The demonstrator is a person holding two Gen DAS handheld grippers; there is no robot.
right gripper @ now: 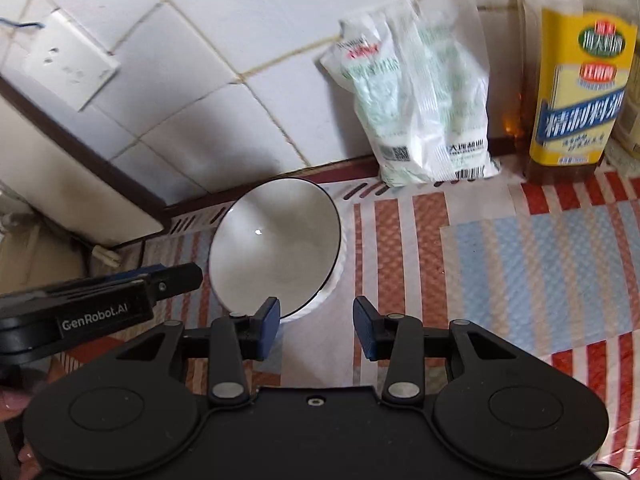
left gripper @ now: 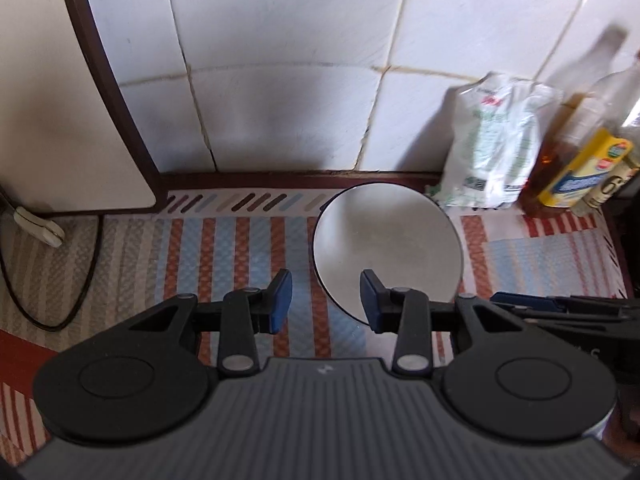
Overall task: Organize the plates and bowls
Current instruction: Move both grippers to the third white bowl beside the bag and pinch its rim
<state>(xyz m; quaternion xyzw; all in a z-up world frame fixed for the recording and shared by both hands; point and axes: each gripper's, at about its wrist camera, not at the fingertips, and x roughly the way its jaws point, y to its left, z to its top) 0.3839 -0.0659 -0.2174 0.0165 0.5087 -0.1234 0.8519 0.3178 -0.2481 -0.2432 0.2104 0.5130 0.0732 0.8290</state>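
Observation:
A white bowl with a thin dark rim (left gripper: 386,240) stands on the striped cloth near the tiled wall; it also shows in the right wrist view (right gripper: 276,246). My left gripper (left gripper: 326,302) is open and empty, just in front of the bowl's near left rim. My right gripper (right gripper: 316,330) is open and empty, just in front of the bowl's near right rim. The left gripper's body (right gripper: 100,304) shows at the left of the right wrist view. No plates are in view.
A white plastic bag (right gripper: 420,112) leans on the wall right of the bowl. A yellow-labelled bottle (right gripper: 576,80) and other bottles (left gripper: 576,120) stand at the far right. A white appliance (left gripper: 60,100) with a cable (left gripper: 72,304) is at the left. A wall socket (right gripper: 68,64) sits above.

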